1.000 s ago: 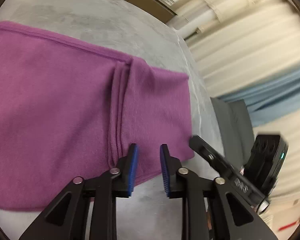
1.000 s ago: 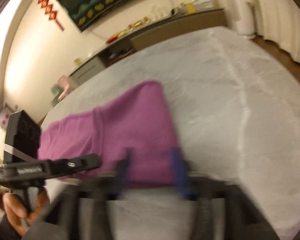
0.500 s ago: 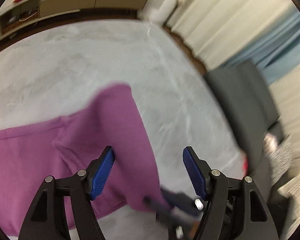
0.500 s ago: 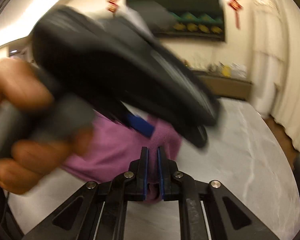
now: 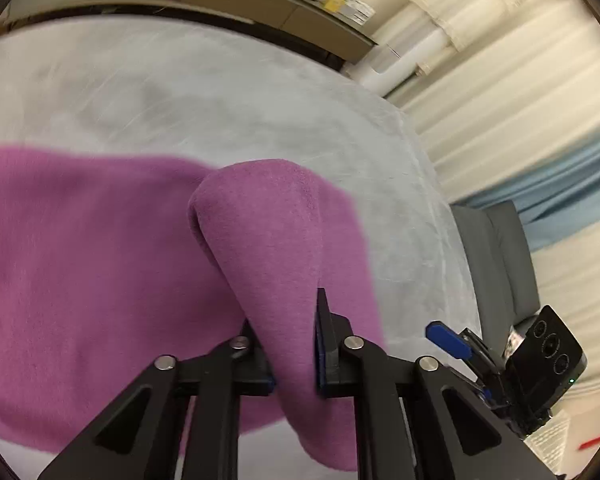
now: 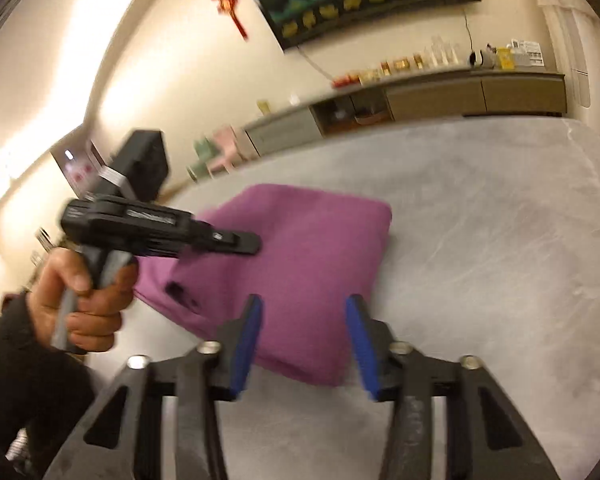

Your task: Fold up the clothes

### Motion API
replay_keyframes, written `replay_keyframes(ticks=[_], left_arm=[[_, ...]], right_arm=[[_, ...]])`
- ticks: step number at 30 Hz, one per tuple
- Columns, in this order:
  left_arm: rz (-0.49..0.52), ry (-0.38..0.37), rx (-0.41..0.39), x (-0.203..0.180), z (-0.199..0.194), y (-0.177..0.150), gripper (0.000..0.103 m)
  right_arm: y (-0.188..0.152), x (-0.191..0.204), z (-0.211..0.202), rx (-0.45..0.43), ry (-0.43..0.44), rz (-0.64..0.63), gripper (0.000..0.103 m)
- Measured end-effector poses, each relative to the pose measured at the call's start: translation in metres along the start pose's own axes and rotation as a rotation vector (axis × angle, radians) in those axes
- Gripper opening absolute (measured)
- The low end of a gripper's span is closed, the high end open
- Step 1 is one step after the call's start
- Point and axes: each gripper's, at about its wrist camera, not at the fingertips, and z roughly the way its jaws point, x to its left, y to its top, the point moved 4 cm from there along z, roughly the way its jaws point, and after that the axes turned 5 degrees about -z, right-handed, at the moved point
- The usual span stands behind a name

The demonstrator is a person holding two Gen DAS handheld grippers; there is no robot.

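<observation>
The left gripper point(image 5: 294, 340) is clamped on a raised fold of the purple garment point(image 5: 100, 272); half a second ago its jaws stood wide apart above the cloth, with the fabric lying flat beneath them. The pinched fold rises from the jaws toward 12 o'clock and rounds over into a hump. The right gripper point(image 6: 304, 344) now has its blue pads spread with nothing between them; half a second ago they were pressed nearly together. In the left wrist view the right gripper point(image 5: 448, 340) sits at 4 o'clock, apart from the cloth.

In the right wrist view the garment point(image 6: 308, 264) lies as a folded block on the grey bed surface point(image 6: 500, 272), its near corner reaching between the open fingers. The garment's right edge runs from that corner toward 1 o'clock, straight and thick. Bare bed surface extends from 1 to 5 o'clock of the garment, wide and unobstructed. At 9 o'clock a hand point(image 6: 84, 300) in a dark sleeve point(image 6: 24, 380) holds the left gripper point(image 6: 236, 242) over the garment's left part.

In the left wrist view, open bed surface point(image 5: 220, 96) stretches beyond the garment's far edge from 10 to 2 o'clock. A grey chair point(image 5: 496, 260) stands past the bed's edge at 3 o'clock, with curtains point(image 5: 520, 92) behind it. A low cabinet point(image 6: 460, 96) runs along the far wall.
</observation>
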Motion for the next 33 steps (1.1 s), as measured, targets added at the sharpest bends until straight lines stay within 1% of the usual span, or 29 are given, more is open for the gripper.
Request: replay_keyframes(ticks=[1,2,4,6,8,10,12,13,14,16,19,20,23,24,25,27,28,30,33], left_arm=[[-0.004,0.001,0.003,0.005,0.003,-0.002,0.021],[-0.003,0.013,0.008,0.009,0.006,-0.004,0.025],[0.001,0.035,0.013,0.016,0.010,-0.008,0.037],[0.017,0.041,-0.030,0.019,0.004,-0.009,0.039],[0.063,0.051,-0.095,0.017,-0.009,-0.011,0.039],[0.124,0.050,-0.166,0.012,-0.022,-0.012,0.039],[0.155,0.025,-0.188,0.008,-0.022,-0.004,0.037],[0.170,0.016,-0.198,0.006,-0.021,-0.001,0.037],[0.183,0.021,-0.195,0.005,-0.017,0.003,0.037],[0.154,0.045,-0.136,0.012,-0.007,0.009,0.039],[-0.044,-0.001,-0.086,0.033,-0.005,0.020,0.039],[-0.058,0.022,-0.098,0.035,-0.016,0.018,0.038],[-0.008,0.016,-0.179,0.025,-0.056,0.008,0.038],[0.028,-0.018,-0.187,0.017,-0.064,0.000,0.038],[0.055,-0.033,-0.172,0.012,-0.064,-0.007,0.038],[0.105,0.010,-0.096,0.009,-0.046,-0.024,0.038],[0.125,0.029,-0.067,0.009,-0.038,-0.032,0.036],[0.130,0.048,-0.089,0.015,-0.032,-0.041,0.032],[0.099,0.039,-0.073,0.020,-0.040,-0.038,0.032]], right_arm=[[0.002,0.000,0.016,0.052,-0.035,-0.002,0.035],[-0.001,-0.002,0.026,0.085,-0.065,-0.006,0.035],[-0.005,-0.005,0.038,0.135,-0.109,-0.017,0.035],[0.001,-0.004,0.041,0.173,-0.134,-0.025,0.035],[0.010,0.002,0.030,0.115,-0.172,-0.043,0.035],[0.023,0.013,0.026,0.062,-0.175,-0.101,0.035],[0.026,0.021,0.041,0.077,-0.171,-0.145,0.035],[0.021,0.021,0.054,0.112,-0.178,-0.158,0.035],[0.015,0.017,0.066,0.150,-0.197,-0.162,0.035],[0.016,0.014,0.078,0.167,-0.225,-0.179,0.036],[0.028,0.016,0.083,0.210,-0.231,-0.195,0.036],[0.034,0.015,0.078,0.182,-0.225,-0.183,0.036],[0.045,0.011,0.057,0.093,-0.201,-0.147,0.036],[0.042,0.010,0.061,0.105,-0.205,-0.149,0.036],[0.038,0.009,0.067,0.127,-0.212,-0.155,0.036],[0.028,0.007,0.080,0.171,-0.226,-0.167,0.037],[0.024,0.006,0.086,0.193,-0.233,-0.173,0.037],[0.027,0.007,0.092,0.212,-0.262,-0.202,0.037],[0.046,0.017,0.079,0.112,-0.223,-0.191,0.037]])
